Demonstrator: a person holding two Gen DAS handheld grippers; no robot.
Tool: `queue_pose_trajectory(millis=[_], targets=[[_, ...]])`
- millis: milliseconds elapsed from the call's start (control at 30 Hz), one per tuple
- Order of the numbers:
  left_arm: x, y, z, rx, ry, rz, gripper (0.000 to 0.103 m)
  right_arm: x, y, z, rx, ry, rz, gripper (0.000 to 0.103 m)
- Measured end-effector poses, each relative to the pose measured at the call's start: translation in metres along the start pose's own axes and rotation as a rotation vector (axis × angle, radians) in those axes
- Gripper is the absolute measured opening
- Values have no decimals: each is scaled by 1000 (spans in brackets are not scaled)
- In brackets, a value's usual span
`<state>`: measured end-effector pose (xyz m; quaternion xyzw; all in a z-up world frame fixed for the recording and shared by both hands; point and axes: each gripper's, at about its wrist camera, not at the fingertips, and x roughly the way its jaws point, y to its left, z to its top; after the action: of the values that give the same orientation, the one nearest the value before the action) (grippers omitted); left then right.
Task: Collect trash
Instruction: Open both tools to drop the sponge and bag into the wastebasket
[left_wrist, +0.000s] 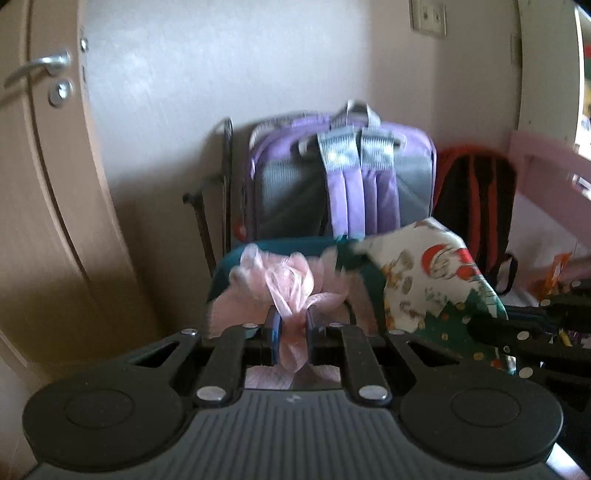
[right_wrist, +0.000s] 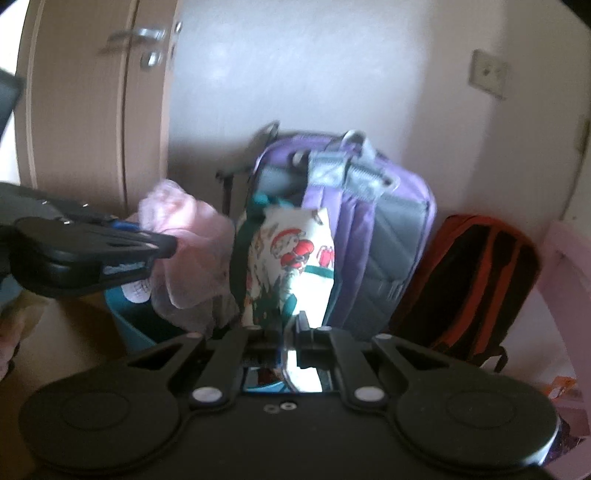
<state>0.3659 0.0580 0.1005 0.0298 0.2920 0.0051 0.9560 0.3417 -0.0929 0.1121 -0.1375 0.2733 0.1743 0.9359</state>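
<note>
Left gripper is pinching pink ribbon; right gripper is clamping the Christmas-print bag, jaws nearly closed.

Your left gripper is built of black plastic: two round discs sit at its outer corners, and flat black link arms run forward from them, pinned with round silver screws. Its body between the discs is grey and ribbed, with a small pale mark at the centre. The finger pads show blue edges. Your right gripper has the same black discs, link arms and silver screws, but a smooth black body with two small washers.
</note>
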Motion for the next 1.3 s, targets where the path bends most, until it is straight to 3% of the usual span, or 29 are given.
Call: queue_pose_trajectory(millis=[233, 533, 667, 700, 833, 933, 1033, 1300], targets=[[35, -3, -11, 17, 83, -3, 14, 29, 7, -1, -28, 50, 34, 6], [66, -5, -17, 4, 171, -12, 14, 57, 15, 6, -54, 94, 54, 17], [71, 0, -17, -31, 185, -22, 18, 63, 12, 4, -54, 113, 62, 33], [71, 0, -17, -35, 184, -24, 24, 65, 10, 3, -55, 121, 64, 39], [65, -3, -16, -40, 174, -45, 46, 61, 6, -4, -40, 118, 68, 45], [54, -4, -15, -42, 162, -59, 47, 53, 3, -6, -19, 113, 74, 48], [35, -5, -13, -51, 144, -67, 55, 41, 1, -6, -8, 104, 81, 58], [-26, -13, -18, -33, 102, -88, 56, -15, 3, -10, 2, 56, 99, 68]])
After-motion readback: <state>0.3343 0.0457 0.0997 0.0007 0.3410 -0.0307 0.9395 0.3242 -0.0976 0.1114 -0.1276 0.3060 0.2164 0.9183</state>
